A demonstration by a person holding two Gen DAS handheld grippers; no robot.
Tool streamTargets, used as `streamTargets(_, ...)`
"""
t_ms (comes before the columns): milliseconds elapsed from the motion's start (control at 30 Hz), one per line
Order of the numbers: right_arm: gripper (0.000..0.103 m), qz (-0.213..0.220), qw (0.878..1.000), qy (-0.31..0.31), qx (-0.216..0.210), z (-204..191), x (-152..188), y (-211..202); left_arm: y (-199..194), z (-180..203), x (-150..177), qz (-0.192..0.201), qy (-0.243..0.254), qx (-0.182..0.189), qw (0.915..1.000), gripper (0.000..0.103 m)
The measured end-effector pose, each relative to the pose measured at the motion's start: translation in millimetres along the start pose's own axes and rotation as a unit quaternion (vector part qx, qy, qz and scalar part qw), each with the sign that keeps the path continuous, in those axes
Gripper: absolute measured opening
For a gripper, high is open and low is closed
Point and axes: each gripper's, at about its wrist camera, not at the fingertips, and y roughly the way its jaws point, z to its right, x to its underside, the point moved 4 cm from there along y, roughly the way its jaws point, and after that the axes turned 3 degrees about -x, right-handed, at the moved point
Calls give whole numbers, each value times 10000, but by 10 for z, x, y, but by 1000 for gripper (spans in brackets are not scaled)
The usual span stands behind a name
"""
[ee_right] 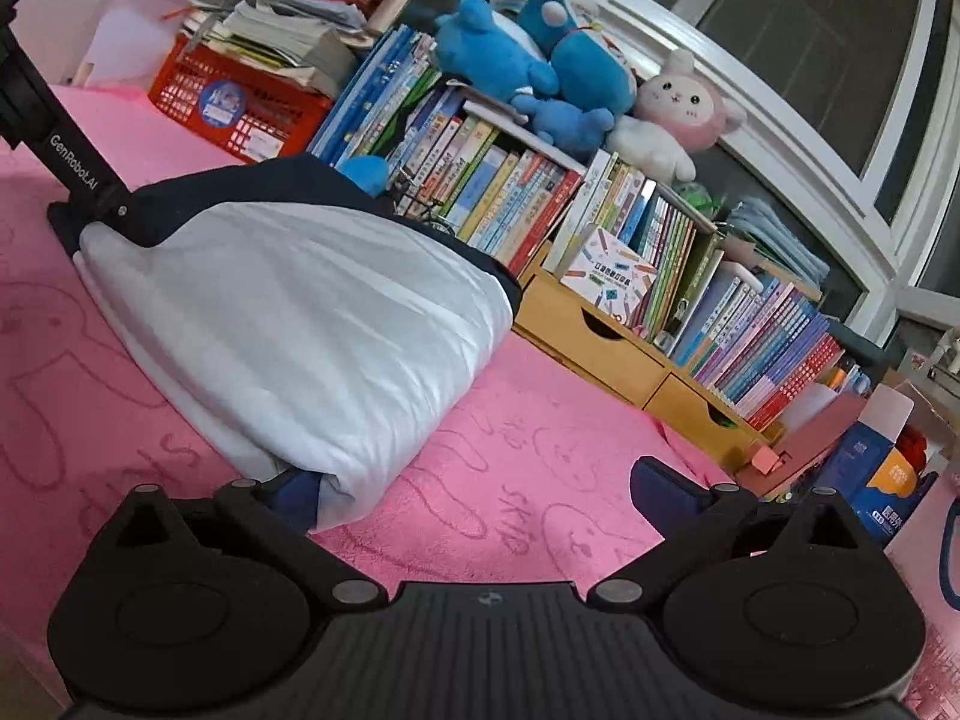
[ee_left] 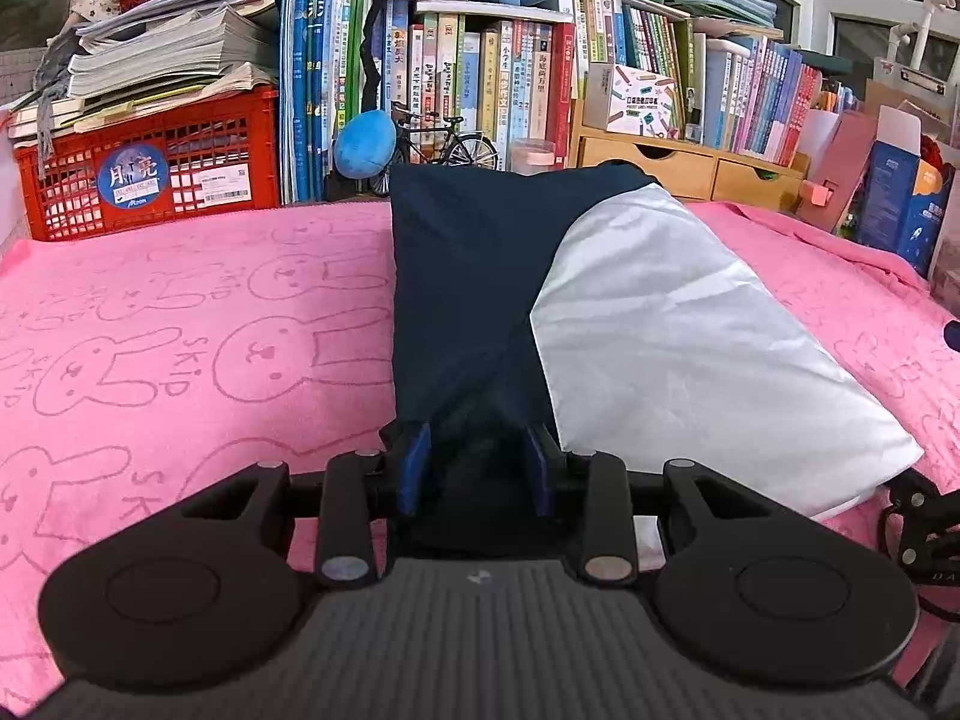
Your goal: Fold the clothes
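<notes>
A folded garment, navy [ee_left: 462, 276] with a white panel [ee_left: 690, 354], lies on the pink rabbit-print towel [ee_left: 180, 330]. My left gripper [ee_left: 477, 468] is shut on the garment's near navy edge, and creases fan out from its blue pads. In the right wrist view the same garment [ee_right: 312, 312] lies to the left. My right gripper [ee_right: 480, 495] stands wide open just above the towel [ee_right: 540, 450]. Its left finger [ee_right: 294, 489] sits beside the white corner of the fold, and nothing is pressed between the pads. The left gripper's black body [ee_right: 72, 162] reaches onto the garment's far end.
Behind the towel stand a red crate [ee_left: 144, 174] stacked with papers, a row of books [ee_left: 480, 90], wooden drawers [ee_left: 660, 156] and plush toys [ee_right: 540, 78]. Cardboard boxes [ee_left: 894, 204] crowd the right side. Bare pink towel lies left of the garment.
</notes>
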Motion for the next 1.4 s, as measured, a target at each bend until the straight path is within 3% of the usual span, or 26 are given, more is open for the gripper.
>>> streamTargets(133,102,-138,9991,398,-79,56,6,44,1,-21,6,23,-42,41,10000,33)
streamTargets(200,97,-260,9965,770,-213,91,11,68,2,-21,8,25,-47,51,10000,33)
streamTargets(300,78,-267,9969,591,-447,63,-30,23,-3,-31,4,9,27,93,10000,33)
streamTargets(433,26,-451,9928,339,-1055,-47,-105,-47,-10,-43,3,13,91,124,9999,33)
streamTargets(467,21,-517,9910,400,-1172,-52,-115,-54,-12,-46,4,15,108,125,9999,33)
streamTargets(733,21,-777,9753,975,-1825,136,-64,-131,-38,-96,11,6,239,37,9997,34)
streamTargets(767,21,-823,9693,1196,-1984,207,-37,-146,-39,-115,14,-6,225,-43,9997,39)
streamTargets(800,21,-885,9584,1560,-2222,307,5,-164,-30,-153,17,-50,186,-298,9994,54)
streamTargets(833,22,-972,9418,2046,-2484,429,61,-154,-18,-201,17,-111,103,-507,9986,91)
streamTargets(867,23,-1051,9221,2527,-2736,551,116,-144,3,-283,7,-227,-120,-572,9980,98)
streamTargets(933,27,-1089,8766,3474,-3146,777,239,-97,23,-397,-8,-316,-406,-496,9974,98)
streamTargets(1000,43,-1006,8397,4122,-3388,940,304,30,23,-378,-3,-341,-305,-532,9975,98)
streamTargets(1067,71,-917,7977,4744,-3610,1107,367,158,16,-352,4,-347,-232,-586,9974,98)
streamTargets(1100,77,-884,7774,5006,-3705,1178,389,226,13,-352,6,-349,-237,-580,9974,98)
streamTargets(1267,80,-1134,7552,5109,-3947,1059,216,687,-55,-362,-22,-413,-373,-552,9969,95)
streamTargets(1300,77,-1247,7481,5117,-4037,984,165,729,-103,-355,-53,-373,-373,-548,9971,93)
streamTargets(1333,66,-1355,7421,5123,-4105,914,116,765,-185,-335,-92,-265,-301,-567,9976,91)
streamTargets(1400,60,-1524,7462,5120,-3973,831,47,769,-358,-252,-159,38,53,-503,9987,91)
